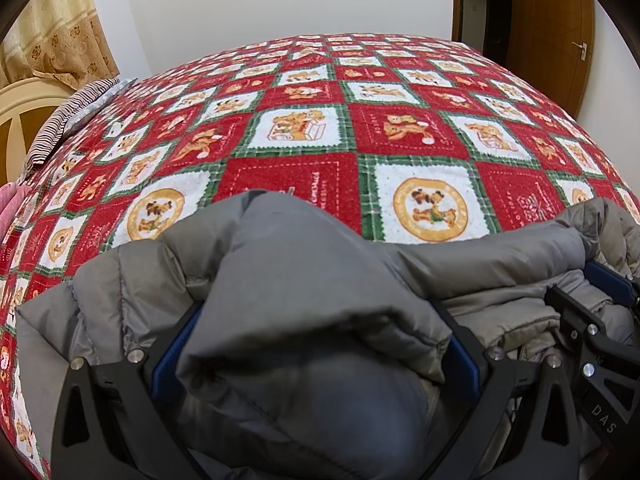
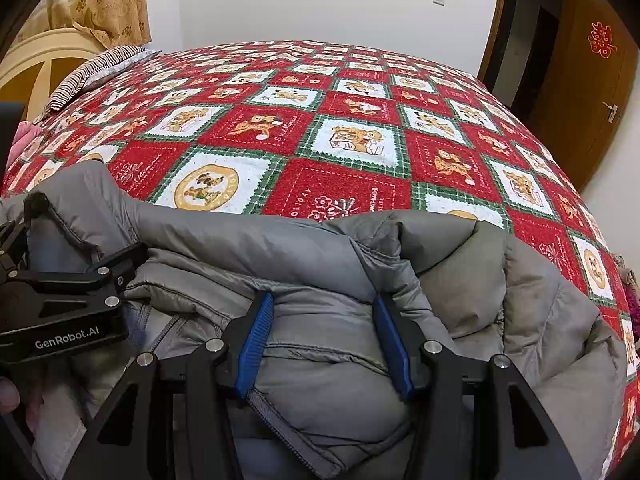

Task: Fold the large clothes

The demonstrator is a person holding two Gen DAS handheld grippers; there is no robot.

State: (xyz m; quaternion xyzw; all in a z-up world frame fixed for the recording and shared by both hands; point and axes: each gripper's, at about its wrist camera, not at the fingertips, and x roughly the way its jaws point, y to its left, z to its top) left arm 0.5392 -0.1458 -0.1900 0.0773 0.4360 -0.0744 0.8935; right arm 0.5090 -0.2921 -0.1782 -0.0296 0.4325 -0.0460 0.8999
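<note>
Two tools are on one garment: a grey puffer jacket [image 1: 304, 280] bunched along the near edge of the bed [image 1: 360, 128], filling the lower half of both views. Your left tool [image 1: 316, 352] has its blue pads set against either side of a thick, rounded fold of the jacket, so it is clamped on that fold; the fold bulges up between the black fingers and hides most of the pads in the left wrist view. Your right tool [image 2: 324, 344] sits at the bottom centre of the right wrist view with its blue pads [image 2: 256, 340] partly apart and a quilted panel of the jacket swelling between them; the pads press into the fabric on both sides, so it too is clamped on the jacket.

You can see the jacket is matte grey with stitched quilting lines, puffy and creased, with a zip [image 2: 280, 416] running down at the bottom centre of the right wrist view and a paler, slightly soiled lining at the right. One raised, collar-like edge stands up at the left of that view, beside your left tool's black body marked with white lettering. Behind the jacket the bed is covered by a red, white and green checked blanket with cartoon dog motifs. A striped pillow [image 2: 92, 72] lies at the upper left, and a brown door [image 2: 592, 92] stands at the upper right.
</note>
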